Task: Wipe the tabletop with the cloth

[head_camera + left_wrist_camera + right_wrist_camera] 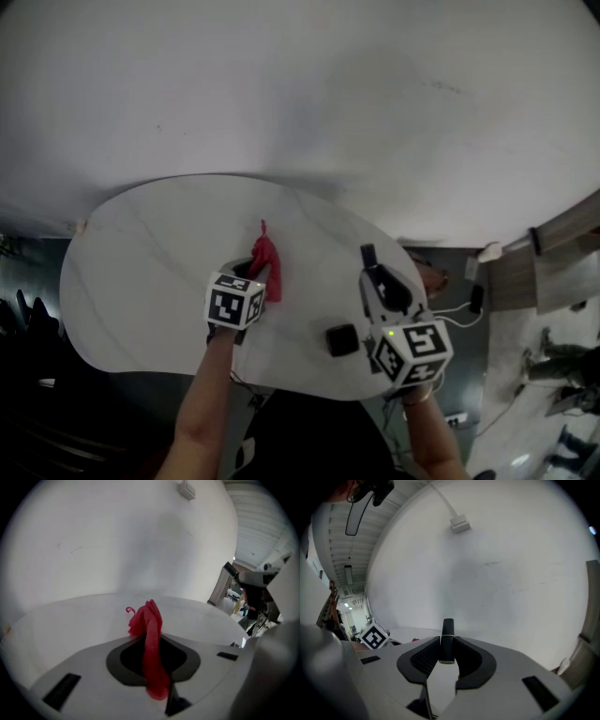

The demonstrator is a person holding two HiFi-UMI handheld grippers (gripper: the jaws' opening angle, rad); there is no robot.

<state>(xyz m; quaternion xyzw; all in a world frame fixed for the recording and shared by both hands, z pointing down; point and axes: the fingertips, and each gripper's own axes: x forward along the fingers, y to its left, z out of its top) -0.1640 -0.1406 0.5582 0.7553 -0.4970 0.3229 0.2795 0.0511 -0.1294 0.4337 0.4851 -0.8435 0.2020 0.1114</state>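
With the left claw (pixel 152 644) clenched on the bunched red cloth (pixel 146 616) over the counter (pixel 141 253) and the right claw (pixel 447 641) grasping a black stick (pixel 447 630), the narrow wad risked slipping free or wiping only a thin streak.

Dim fisheye views, perhaps slightly blurred.

Bare white tabletop (pixel 131 272) lies open left of the left gripper (pixel 257 274) and its pinched red cloth (pixel 268 258); a small black block (pixel 343 339) and the right gripper (pixel 369 270), clamping a black stick (pixel 367 255), crowd the near right edge, and a white wall (pixel 300 94) closes the far side
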